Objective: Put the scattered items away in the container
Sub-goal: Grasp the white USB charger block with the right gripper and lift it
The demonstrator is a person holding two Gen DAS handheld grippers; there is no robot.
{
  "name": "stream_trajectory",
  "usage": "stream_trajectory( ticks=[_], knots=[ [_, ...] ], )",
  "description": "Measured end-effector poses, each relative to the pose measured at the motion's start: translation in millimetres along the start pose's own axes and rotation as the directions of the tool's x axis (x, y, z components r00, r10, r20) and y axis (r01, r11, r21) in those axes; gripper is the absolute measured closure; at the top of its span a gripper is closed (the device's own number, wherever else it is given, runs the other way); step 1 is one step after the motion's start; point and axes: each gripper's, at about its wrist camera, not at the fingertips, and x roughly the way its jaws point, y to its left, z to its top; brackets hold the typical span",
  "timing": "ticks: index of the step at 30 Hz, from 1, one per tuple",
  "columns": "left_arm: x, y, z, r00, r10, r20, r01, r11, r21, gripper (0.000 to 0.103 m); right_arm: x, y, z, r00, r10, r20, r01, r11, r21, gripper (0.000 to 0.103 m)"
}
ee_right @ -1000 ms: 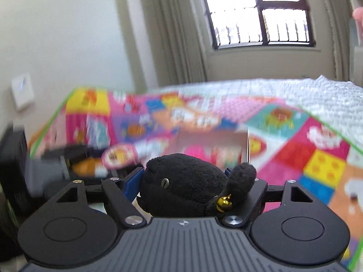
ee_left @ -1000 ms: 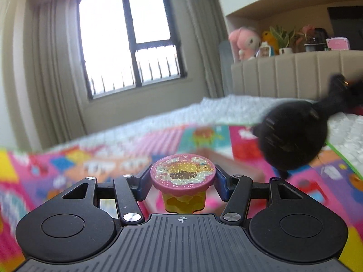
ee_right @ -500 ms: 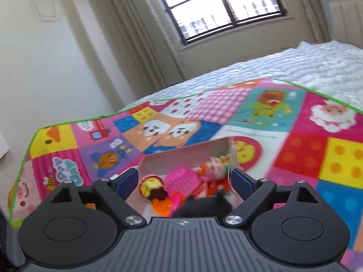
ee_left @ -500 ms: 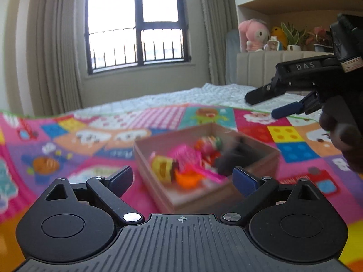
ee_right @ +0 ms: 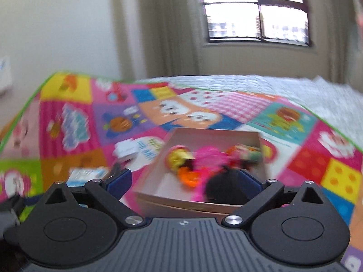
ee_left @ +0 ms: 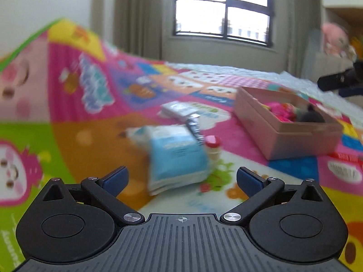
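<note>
Cardboard box [ee_left: 292,140] long axis slanting away rightward on the mat; left gripper [ee_left: 181,179] and right gripper [ee_right: 181,181] opening, nothing gripped

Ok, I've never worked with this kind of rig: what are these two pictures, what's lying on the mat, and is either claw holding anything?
Each picture comes from a camera on a hand-held two-finger gripper, looking forward along its fingers. The left gripper faces a blue packet, a silvery packet and a small red-capped bottle lying on the colourful play mat. The right gripper looks into the cardboard box, where toys already lie, among them a black plush. Both sets of jaws are opening, and neither grips anything.
</note>
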Motion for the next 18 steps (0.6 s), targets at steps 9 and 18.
stream_trajectory(
  ticks=[9, 18],
  knots=[
    [2, 21, 3, 0.997, -0.08, 0.007, 0.08, 0.994, -0.072, 0.0, 153, 113, 76, 0.963, 0.135, -0.232, -0.168, 0.978, -0.127, 0.01],
    [-8, 30, 0, 0.991, -0.136, 0.019, 0.137, 0.989, -0.05, 0.0, 300, 148, 59, 0.915, -0.08, -0.395, -0.01, 0.975, -0.222, 0.036]
  ],
)
